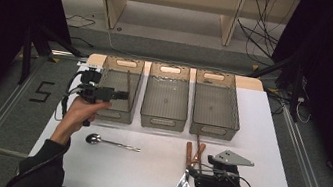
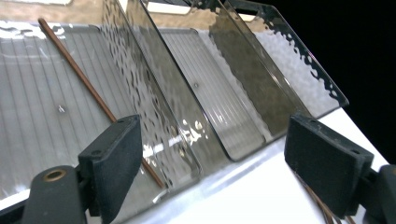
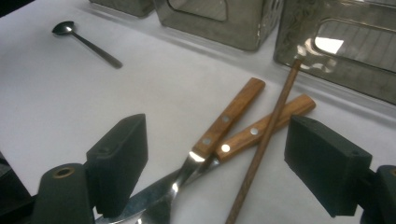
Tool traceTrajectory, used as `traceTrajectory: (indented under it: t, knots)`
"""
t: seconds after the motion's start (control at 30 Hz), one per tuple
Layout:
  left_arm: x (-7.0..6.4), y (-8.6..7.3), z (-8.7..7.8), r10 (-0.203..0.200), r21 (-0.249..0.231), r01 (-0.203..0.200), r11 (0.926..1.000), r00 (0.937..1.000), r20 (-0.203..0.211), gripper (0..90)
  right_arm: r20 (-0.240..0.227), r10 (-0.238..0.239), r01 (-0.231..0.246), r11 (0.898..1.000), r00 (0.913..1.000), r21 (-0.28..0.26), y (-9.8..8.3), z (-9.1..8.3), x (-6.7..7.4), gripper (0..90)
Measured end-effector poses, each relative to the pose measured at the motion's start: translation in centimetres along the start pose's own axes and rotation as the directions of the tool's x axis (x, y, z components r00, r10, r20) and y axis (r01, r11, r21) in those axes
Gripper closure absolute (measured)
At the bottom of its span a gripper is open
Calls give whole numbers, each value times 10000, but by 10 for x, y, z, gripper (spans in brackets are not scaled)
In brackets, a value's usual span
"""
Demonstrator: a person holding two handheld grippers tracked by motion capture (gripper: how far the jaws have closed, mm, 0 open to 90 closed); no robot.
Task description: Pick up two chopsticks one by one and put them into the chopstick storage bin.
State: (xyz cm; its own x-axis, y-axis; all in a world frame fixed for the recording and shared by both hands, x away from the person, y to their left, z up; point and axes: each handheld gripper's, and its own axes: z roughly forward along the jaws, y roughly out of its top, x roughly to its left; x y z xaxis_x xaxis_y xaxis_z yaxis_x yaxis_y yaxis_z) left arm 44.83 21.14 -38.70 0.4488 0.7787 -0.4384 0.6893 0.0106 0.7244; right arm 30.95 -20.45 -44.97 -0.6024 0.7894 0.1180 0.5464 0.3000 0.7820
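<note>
in the high view our left gripper (image 1: 121,95) hangs wide open, nothing between its pads, at the left bin (image 1: 119,88); the left gripper view reveals the chopstick (image 2: 93,95) lying inside, upper left. our right gripper (image 3: 215,172) gapes over the cutlery (image 3: 224,135).

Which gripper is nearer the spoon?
Left. The left gripper hovers open over the left bin, just beyond the spoon. The right gripper sits open farther off, by the wooden-handled knife and fork.
</note>
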Motion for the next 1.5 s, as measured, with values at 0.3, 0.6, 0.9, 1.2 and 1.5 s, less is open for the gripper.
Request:
traceTrajectory:
  t: [0.3,0.6,0.9,1.2,1.5]
  knots:
    - [-12,-36,-3,404,-111,-400,9991,9982,450,185,557,230,-258,9984,9982,505,-1,-1,-5,257]
    - [-21,-60,-2,1076,-251,-1064,9940,9929,514,177,959,494,-574,9949,9942,831,-5,-1,-9,306]
    - [-27,-85,1,1219,-1,-1223,9925,9891,824,172,1262,406,-582,9886,9912,1392,-12,5,-8,400]
    - [-34,-109,8,1476,-56,-1478,9890,9832,1073,169,1264,502,-765,9742,9907,2124,-15,15,-9,537]
    - [-36,-126,8,1584,-193,-1572,9874,9810,1123,169,1408,517,-864,9635,9887,2532,-14,25,-5,647]
